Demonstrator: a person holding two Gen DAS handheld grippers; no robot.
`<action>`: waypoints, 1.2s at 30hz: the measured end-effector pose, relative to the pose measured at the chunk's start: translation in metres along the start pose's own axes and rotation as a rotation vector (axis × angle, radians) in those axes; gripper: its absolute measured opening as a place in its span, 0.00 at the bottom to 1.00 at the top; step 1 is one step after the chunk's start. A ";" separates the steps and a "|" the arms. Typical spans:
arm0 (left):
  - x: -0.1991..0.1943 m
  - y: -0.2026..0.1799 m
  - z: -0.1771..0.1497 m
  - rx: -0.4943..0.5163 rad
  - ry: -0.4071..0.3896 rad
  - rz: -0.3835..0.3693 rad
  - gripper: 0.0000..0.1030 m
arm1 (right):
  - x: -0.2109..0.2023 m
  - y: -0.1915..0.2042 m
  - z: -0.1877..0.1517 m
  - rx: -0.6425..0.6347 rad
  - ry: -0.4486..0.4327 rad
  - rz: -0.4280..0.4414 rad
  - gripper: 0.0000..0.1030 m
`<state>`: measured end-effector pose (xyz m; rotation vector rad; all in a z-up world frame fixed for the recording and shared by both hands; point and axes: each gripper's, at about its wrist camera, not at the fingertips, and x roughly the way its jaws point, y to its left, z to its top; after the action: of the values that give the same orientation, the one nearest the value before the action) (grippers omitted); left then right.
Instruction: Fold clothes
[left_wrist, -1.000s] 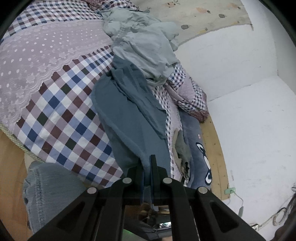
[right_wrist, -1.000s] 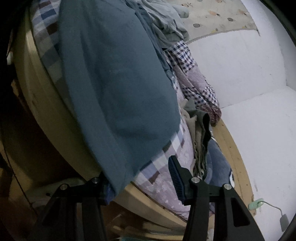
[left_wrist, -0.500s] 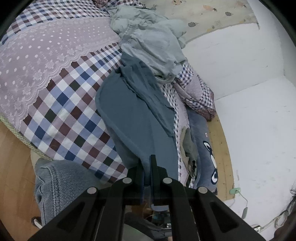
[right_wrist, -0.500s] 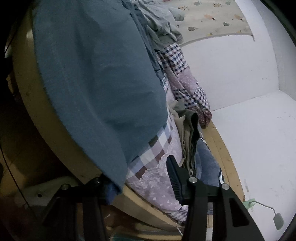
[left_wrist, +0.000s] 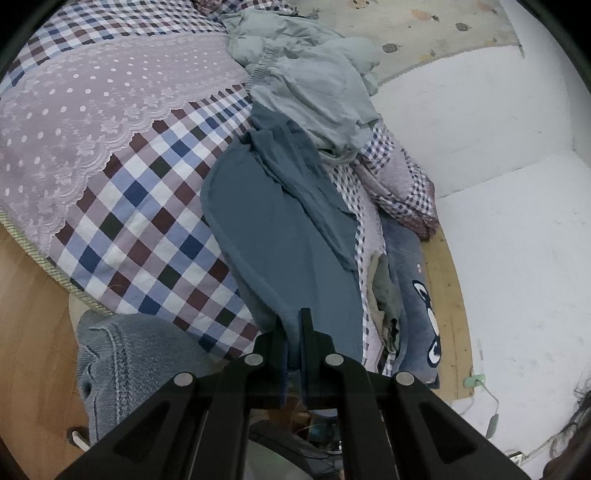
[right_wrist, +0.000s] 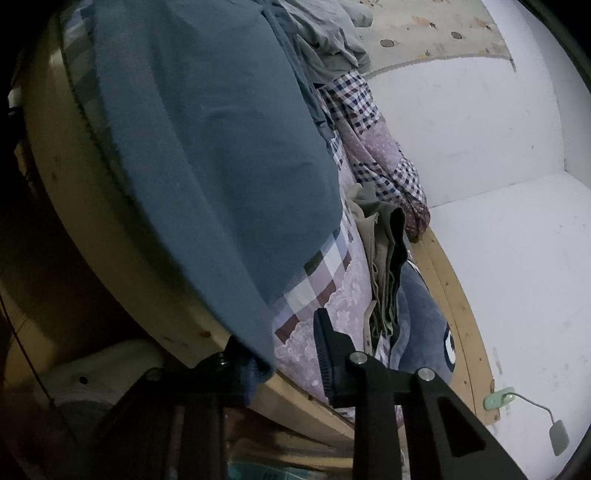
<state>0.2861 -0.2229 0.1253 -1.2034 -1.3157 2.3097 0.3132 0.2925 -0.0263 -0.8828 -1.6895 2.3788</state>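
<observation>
A dark teal garment (left_wrist: 280, 229) lies stretched along the checked bedspread (left_wrist: 129, 221) toward the bed's near edge. My left gripper (left_wrist: 293, 332) is shut on its near hem. In the right wrist view the same garment (right_wrist: 221, 147) drapes over the bed's edge. Its lower corner hangs over the left finger of my right gripper (right_wrist: 284, 362), whose jaws stand wide apart. The right finger's ribbed pad (right_wrist: 325, 354) is bare and touches no cloth.
A heap of pale grey-green clothes (left_wrist: 310, 85) lies at the garment's far end. A folded olive garment (left_wrist: 384, 291) and a blue plush cushion (left_wrist: 417, 295) sit by the wooden bed frame (left_wrist: 447, 280). A person's denim-clad knee (left_wrist: 129, 362) is lower left. A white wall is to the right.
My left gripper has drawn back from the bed with the hem still held, so more knee and floor show. The right gripper stays open at the garment's corner, shifted only slightly.
</observation>
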 end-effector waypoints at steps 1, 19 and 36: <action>0.000 0.001 0.000 -0.002 0.000 0.001 0.03 | 0.000 0.000 -0.001 -0.001 0.002 0.001 0.25; -0.002 0.002 0.002 -0.007 -0.022 0.001 0.03 | -0.014 -0.010 -0.007 0.016 0.000 0.065 0.01; -0.034 -0.010 0.008 0.028 -0.095 -0.068 0.03 | -0.065 -0.094 0.010 0.044 -0.133 -0.022 0.00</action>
<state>0.3003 -0.2404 0.1538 -1.0352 -1.3292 2.3553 0.3387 0.2946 0.0849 -0.7100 -1.6747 2.5009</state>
